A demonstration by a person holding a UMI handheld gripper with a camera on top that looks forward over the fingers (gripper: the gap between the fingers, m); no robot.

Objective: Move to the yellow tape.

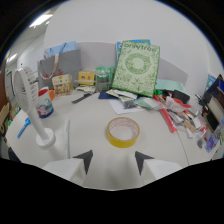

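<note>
So the step in hand looks like the approach itself, and it's judged to be mostly lined up, since the yellow tape point(122, 132) is sat flat on the white table point(165, 150) just ahead of the gripper point(114, 162), pretty much centred on the gap between its two dark fingertips point(85, 161). The fingers are held spread apart with nothing between them, and the roll is not touched yet. To do this well, a straight, level push forward is probably all that's needed, with the roll kept in the middle of the gap so it isn't nudged by one tip. Going left to right: the white stand point(39, 117) with its round base is found near the left finger and is likely the one thing that could be clipped if the line drifts that way; a small jar with a red and blue label point(44, 106) is seen behind it. The middle lane up to the tape is bare. Off to the right, a heap of loose clutter point(185, 117) with a red strip is spread about, well apart from the roll, and a green patterned box point(136, 67) is propped up beyond it at the back. As for the tape itself, it's a yellow ring lying on its side, with a pale inner core and the table showing through the hole.
</note>
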